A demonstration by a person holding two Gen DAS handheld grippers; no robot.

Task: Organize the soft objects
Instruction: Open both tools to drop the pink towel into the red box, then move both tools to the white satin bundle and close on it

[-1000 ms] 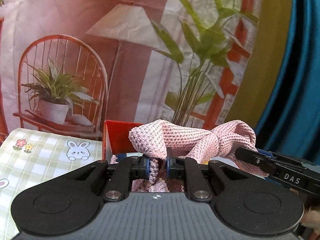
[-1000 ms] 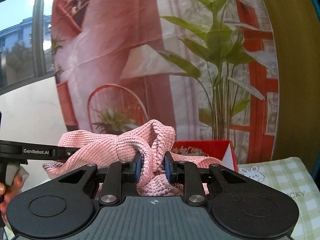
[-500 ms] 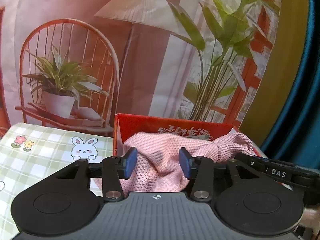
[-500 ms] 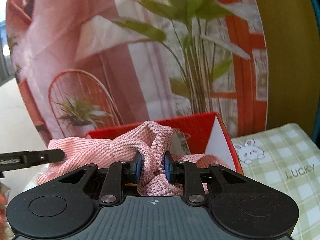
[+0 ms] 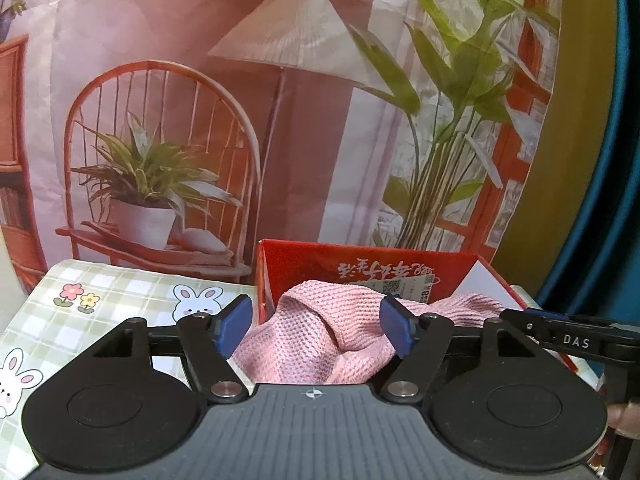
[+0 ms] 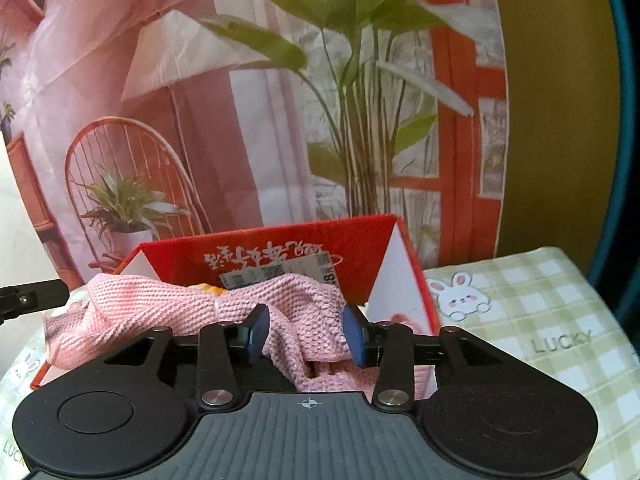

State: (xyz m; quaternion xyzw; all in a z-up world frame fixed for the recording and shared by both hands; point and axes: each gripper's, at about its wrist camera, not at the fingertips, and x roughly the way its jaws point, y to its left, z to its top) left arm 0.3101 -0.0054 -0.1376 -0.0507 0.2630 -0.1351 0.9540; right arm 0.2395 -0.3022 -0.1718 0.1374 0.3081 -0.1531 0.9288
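Pink knitted cloth lies heaped in the red box, so the drop looks nearly done. In the left wrist view the left gripper has its fingers opening, pads clear of the cloth.

The right wrist view alone shows something orange under the cloth; the right gripper fingers are opening around a fold, and withdrawing remains.

Pink knit cloth in red box
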